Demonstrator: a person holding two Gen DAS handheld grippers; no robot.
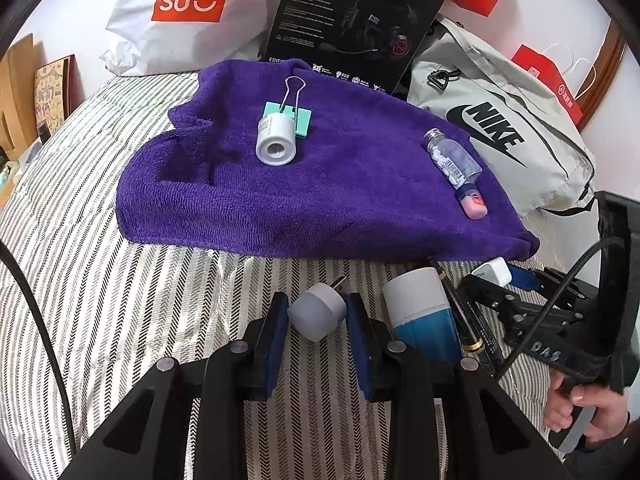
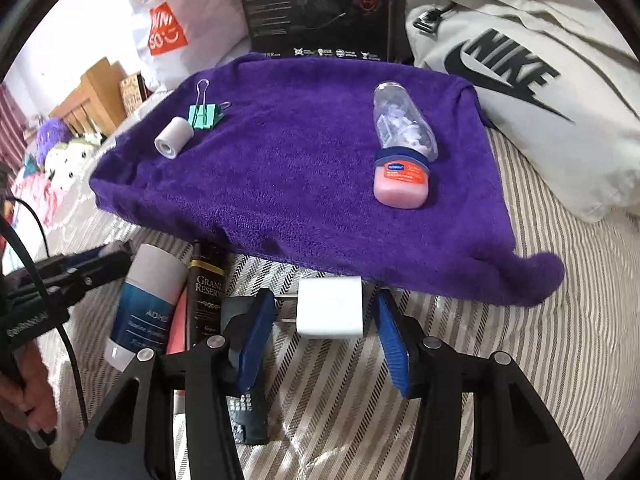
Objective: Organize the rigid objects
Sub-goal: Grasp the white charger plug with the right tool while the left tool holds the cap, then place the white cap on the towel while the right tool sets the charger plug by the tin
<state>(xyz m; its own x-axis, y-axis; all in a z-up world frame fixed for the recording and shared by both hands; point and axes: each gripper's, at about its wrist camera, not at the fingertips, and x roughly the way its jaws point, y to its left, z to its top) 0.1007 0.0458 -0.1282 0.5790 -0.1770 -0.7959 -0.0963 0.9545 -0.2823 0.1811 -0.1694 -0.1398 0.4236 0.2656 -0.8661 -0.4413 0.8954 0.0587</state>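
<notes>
A purple towel (image 1: pixel 304 192) lies on the striped bed, also in the right wrist view (image 2: pixel 304 168). On it lie a white cylinder (image 1: pixel 276 142), a teal binder clip (image 1: pixel 298 114), a clear pill bottle (image 1: pixel 452 158) and a pink Vaseline tub (image 1: pixel 474 204). My left gripper (image 1: pixel 317 316) is shut on a small grey-white plug adapter (image 1: pixel 318 312) just in front of the towel's near edge. My right gripper (image 2: pixel 326 318) has its jaws around a white charger cube (image 2: pixel 330 306) on the bed, with a gap on each side.
A white-and-blue tube (image 2: pixel 146 300), a dark "Grand Reserve" bottle (image 2: pixel 206 296) and a remote (image 2: pixel 246 408) lie left of the right gripper. A Nike bag (image 1: pixel 500 128), a black headset box (image 1: pixel 352 24) and a Miniso bag (image 1: pixel 188 12) stand behind the towel.
</notes>
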